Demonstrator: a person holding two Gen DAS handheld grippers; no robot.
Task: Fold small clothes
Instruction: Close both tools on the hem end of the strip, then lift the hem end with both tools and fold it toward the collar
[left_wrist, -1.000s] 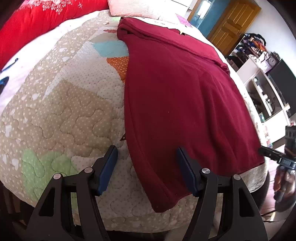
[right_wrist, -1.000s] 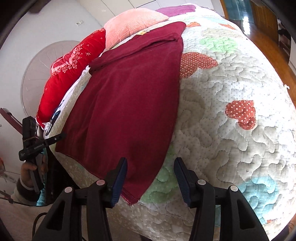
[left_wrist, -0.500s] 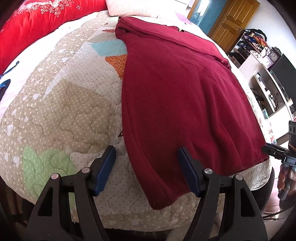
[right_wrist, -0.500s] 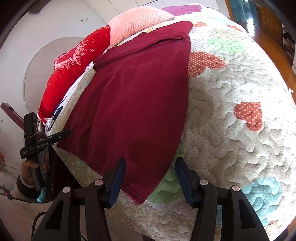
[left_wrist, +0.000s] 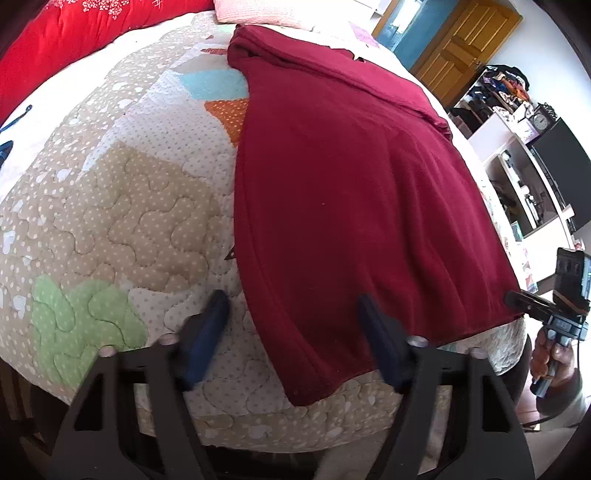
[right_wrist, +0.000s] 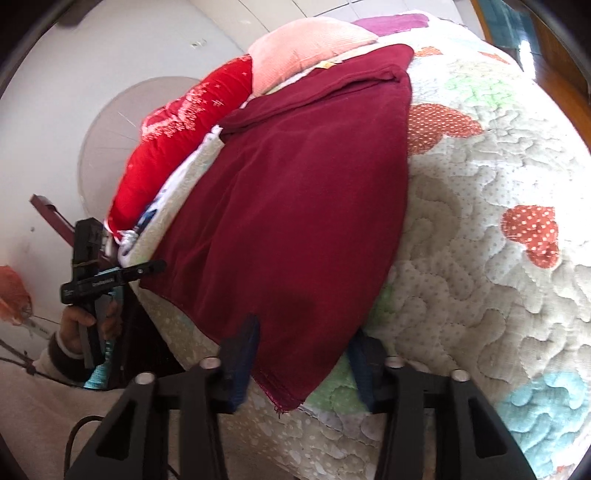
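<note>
So folding's barely begun: garment (left_wrist: 351, 192) flat on bed (left_wrist: 110, 221); left claw (left_wrist: 291, 332) & right claw (right_wrist: 303, 354) narrowing, apart, straddling 6 o'clock hem corners, ungripped.

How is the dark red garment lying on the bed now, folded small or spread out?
Mostly spread out. The dark red garment lies flat along the quilt; only its far end, near the pink pillow, looks folded over.

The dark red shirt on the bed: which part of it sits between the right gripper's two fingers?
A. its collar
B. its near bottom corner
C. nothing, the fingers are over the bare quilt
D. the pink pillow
B: in the right wrist view the dark red shirt has its near bottom corner lying between the right gripper fingers, whose jaws have just been closing, at the quilt's edge.
</note>
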